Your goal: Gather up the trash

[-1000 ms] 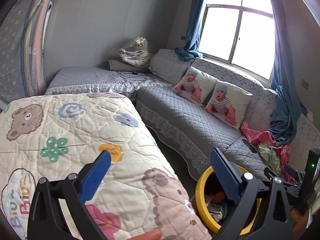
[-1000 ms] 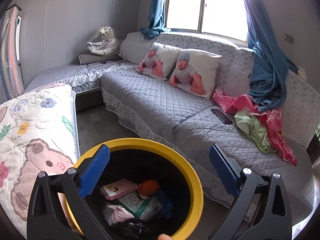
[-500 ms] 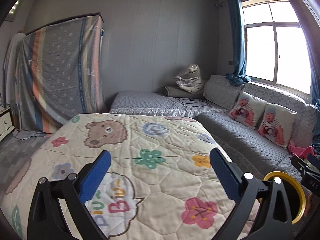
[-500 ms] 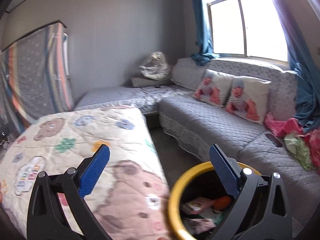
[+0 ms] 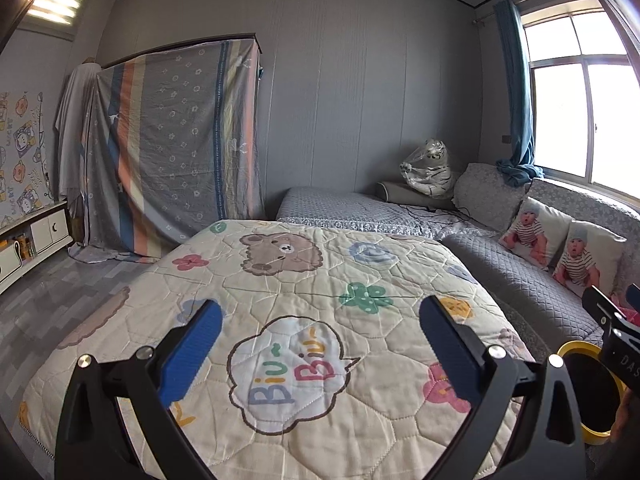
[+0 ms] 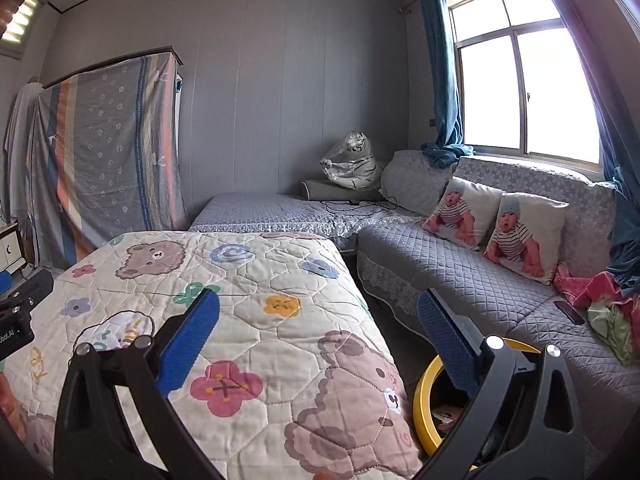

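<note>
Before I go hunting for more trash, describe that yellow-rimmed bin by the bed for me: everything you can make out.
The round bin with the thick yellow plastic rim and dark inside stands upright and open on the floor, in the gap between the cartoon-print quilted bed and the grey quilted sofa. No lid shows. The right claw hides most of it; just inside the rim a few scraps of paper or packaging lie. The left wrist view shows only its rim. Whether it touches the bed is unclear.

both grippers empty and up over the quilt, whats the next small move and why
Probably sweep both views across the room for trash: the left gripper and right gripper are open and empty, the quilt shows no litter, and the yellow-rimmed bin sits beside it.
</note>
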